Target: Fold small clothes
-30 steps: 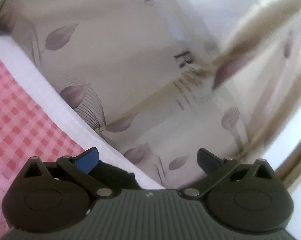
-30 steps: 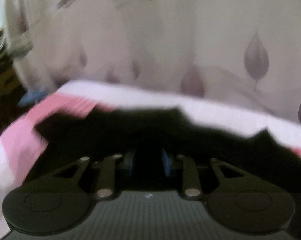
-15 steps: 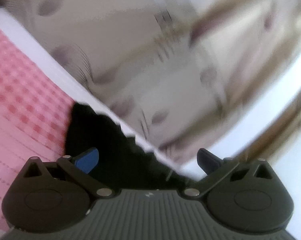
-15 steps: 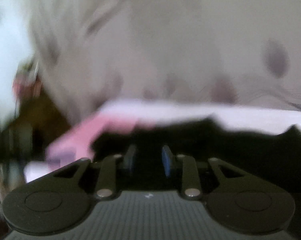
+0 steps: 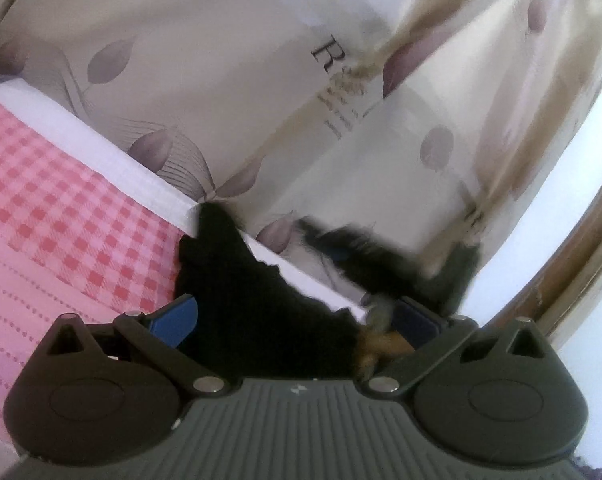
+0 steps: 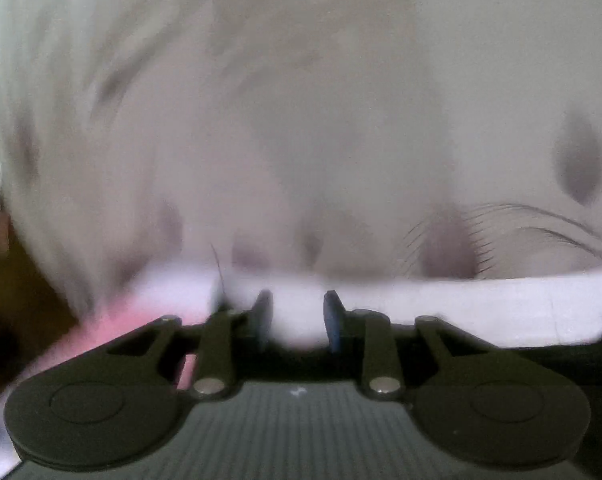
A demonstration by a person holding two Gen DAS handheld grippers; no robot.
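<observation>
Both wrist cams sit low, close behind each claw – facing the leaf-print curtain (image 5: 189, 92) past the bed's white edge (image 6: 481, 304), shared by both.

Pink checked bed (image 5: 61, 208) with white border; black garment (image 5: 245, 292) lying at its edge.

Black garment (image 5: 253, 300) now between left claw (image 5: 297, 320), seemingly gone from right claw (image 6: 297, 316).

Garment (image 5: 257, 300) lies on bedsheet (image 5: 61, 208), seemingly before curtain (image 5: 205, 60).
</observation>
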